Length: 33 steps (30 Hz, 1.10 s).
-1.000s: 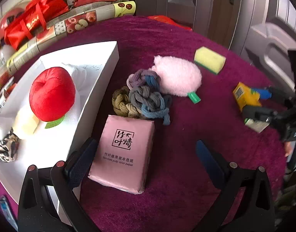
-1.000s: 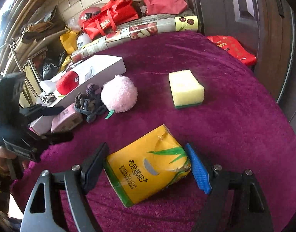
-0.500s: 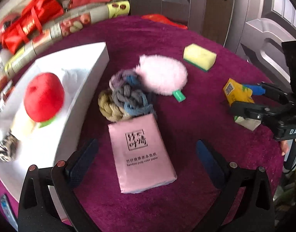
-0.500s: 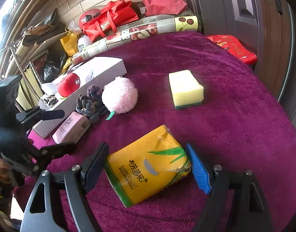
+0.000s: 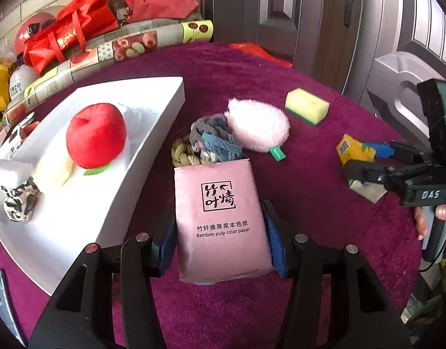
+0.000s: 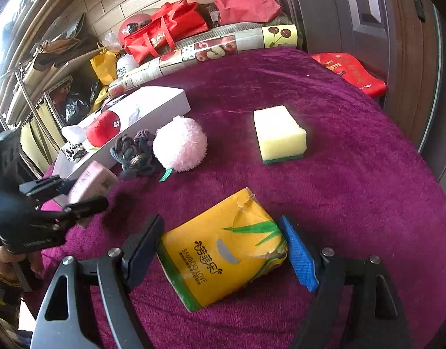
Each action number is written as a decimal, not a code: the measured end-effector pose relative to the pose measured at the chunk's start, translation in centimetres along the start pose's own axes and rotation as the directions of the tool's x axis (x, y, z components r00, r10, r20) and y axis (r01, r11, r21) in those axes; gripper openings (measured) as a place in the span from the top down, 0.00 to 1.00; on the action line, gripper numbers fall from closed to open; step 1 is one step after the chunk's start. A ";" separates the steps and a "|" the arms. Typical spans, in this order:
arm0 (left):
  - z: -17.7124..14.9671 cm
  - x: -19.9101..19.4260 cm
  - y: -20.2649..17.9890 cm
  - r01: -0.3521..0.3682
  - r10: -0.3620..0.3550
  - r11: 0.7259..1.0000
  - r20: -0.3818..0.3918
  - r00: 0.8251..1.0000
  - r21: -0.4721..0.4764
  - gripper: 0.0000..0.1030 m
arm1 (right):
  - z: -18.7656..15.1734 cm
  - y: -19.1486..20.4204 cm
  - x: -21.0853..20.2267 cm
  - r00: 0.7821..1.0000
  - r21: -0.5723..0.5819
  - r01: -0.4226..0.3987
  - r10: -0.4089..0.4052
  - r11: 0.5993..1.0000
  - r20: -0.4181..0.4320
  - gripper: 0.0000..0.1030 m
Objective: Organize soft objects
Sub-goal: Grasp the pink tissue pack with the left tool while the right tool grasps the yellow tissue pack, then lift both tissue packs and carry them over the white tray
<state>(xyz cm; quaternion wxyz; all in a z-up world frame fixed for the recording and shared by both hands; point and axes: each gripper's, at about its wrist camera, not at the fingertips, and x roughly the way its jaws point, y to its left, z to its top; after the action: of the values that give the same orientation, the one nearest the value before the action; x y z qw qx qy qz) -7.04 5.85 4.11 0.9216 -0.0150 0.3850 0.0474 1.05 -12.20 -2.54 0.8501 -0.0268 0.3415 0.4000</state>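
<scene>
Tissue packs are what both tools are busy with: the pink pack sits squarely between the pads of the left gripper, whose blue pads press against its two long sides, so it is clamped on it; the pack's far end touches the knotted rope bundle and hides part of it. From the right wrist view, that pack is half covered by the dark tool around it, so I cannot tell whether it is resting on the purple cloth. The yellow pack, torn at its top, lies between the fingers of the right gripper; the black finger touches its left edge, but a sliver of cloth shows beside the blue one, so the jaws stand fairly wide around it rather than squeezing. The pink puff lies just beside the rope, the sponge well apart further out. The white box holds a red plush apple and a spotted cloth, its near corner cut off by the frame.
</scene>
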 end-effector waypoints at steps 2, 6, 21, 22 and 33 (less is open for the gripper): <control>0.0 -0.4 0.1 0.004 -0.004 1.000 0.013 1.000 -0.006 0.49 | 0.0 0.0 0.0 1.000 -0.001 0.006 -0.006 1.000 0.002 0.21; -0.1 -0.7 0.0 0.004 -0.004 1.000 0.022 1.000 -0.013 0.49 | 0.0 0.0 -0.1 1.000 -0.001 0.014 -0.014 1.000 0.006 0.21; -0.4 -2.9 0.7 -0.020 0.023 0.999 0.078 0.997 -0.035 0.49 | -0.1 0.5 -1.3 0.997 0.018 0.035 -0.036 0.999 0.072 0.21; -0.4 -3.1 0.8 -0.020 0.023 0.999 0.083 0.996 -0.039 0.49 | -0.1 0.6 -1.5 0.997 0.026 0.025 -0.027 0.999 0.076 0.22; -0.4 -5.9 2.2 -0.021 0.036 0.995 0.154 0.987 -0.094 0.49 | 0.2 2.3 -3.9 0.988 0.028 -0.003 -0.001 1.000 0.156 0.22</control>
<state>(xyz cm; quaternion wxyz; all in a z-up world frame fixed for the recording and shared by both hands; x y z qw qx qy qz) -11.74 7.57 8.04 0.9464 -0.0480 0.3094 0.0793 -2.17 -13.10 0.49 0.8744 0.0168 0.2793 0.3965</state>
